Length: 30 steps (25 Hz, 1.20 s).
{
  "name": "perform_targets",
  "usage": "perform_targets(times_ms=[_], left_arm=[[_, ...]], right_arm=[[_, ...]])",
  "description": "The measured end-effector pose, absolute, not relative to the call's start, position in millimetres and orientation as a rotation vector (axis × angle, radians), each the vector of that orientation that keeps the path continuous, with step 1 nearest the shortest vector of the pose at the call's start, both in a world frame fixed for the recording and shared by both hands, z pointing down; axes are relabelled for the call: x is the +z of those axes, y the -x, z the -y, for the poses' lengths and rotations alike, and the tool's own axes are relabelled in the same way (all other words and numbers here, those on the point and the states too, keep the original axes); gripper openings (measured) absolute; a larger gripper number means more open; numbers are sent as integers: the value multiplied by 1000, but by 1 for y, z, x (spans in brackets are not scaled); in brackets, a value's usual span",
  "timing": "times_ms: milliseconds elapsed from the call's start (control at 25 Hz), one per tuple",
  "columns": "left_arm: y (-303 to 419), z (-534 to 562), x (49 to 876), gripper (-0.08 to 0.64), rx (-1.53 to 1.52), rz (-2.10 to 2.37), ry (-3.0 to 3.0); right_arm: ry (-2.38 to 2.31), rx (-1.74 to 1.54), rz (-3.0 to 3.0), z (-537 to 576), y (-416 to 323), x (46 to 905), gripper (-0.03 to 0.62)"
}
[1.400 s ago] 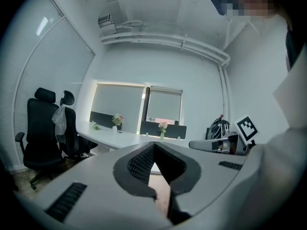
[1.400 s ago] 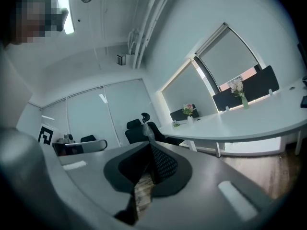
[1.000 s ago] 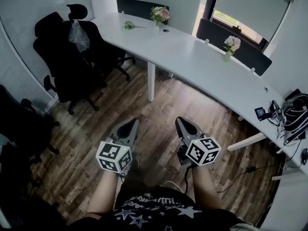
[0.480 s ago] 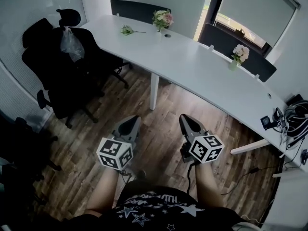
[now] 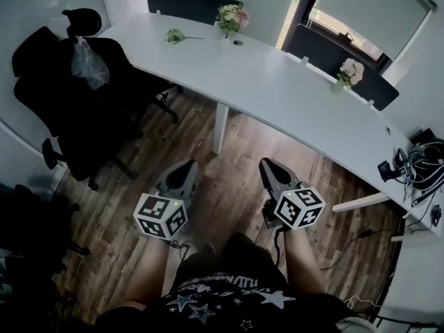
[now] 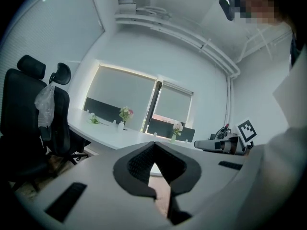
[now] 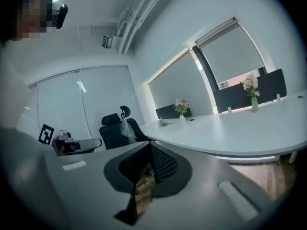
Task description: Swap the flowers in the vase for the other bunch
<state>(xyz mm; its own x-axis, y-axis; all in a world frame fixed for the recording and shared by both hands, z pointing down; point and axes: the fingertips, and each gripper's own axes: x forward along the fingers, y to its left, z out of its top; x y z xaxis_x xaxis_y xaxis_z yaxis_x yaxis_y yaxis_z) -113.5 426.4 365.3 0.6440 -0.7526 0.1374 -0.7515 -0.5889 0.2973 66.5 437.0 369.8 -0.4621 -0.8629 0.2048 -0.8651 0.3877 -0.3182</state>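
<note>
The white desk (image 5: pixel 291 96) curves from the far left corner of the room across to the right, and both hands are out over the wooden floor (image 5: pixel 229 186), well apart from its front edge. The left gripper (image 5: pixel 189 164) and right gripper (image 5: pixel 267 162) point side by side toward the desk. Each is clenched with its jaws pressed together, and their own views show nothing between them but floor. The vase (image 5: pixel 227 35) that the task most likely means stands toward the desk's left end, close to the back edge and the dark screen (image 5: pixel 187 4), with its pink flowers (image 5: pixel 232 18) upright in it. It is far ahead of the grippers, on a line roughly between the two. A second vase (image 5: pixel 338 86) with pale blooms stands further right along the back edge; with no loose flowers near it, it looks like a bystander. The other bunch (image 5: pixel 173 37) lies flat just beside the first vase on its left. Its long axis runs along the desk, with the head toward the left end and the thin stem pointing at the vase. That puts the bunch ahead and to the left of the left gripper, so the left hand is the nearer one for it. The vase seems about equally reachable by either hand.
</note>
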Motion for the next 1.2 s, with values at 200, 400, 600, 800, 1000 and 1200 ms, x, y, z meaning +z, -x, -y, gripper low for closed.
perform_targets(times_ms=[200,400,600,800,1000,1200], left_arm=[[110,-393,375,8,2,1200,-2518],[109,-345,382,8,23,1250,-2509],[91,-279,378,8,20,1267,-2502],[59,-217,375,8,19,1259,-2506],[33,-166,375,8,64,1261,-2506],[17,-114,373,8,59,1274,-2484]], right_arm=[[-1627,612,2604,-402,-77,379,2],[-1589,624,2650,-343,-80,390,2],[-1542,618,2697,-276,-89,385,3],[-1538,643,2710,-211,-114,383,2],[-1528,678,2719,-151,-136,381,3],[-1493,682,2724,-103,-148,383,3]])
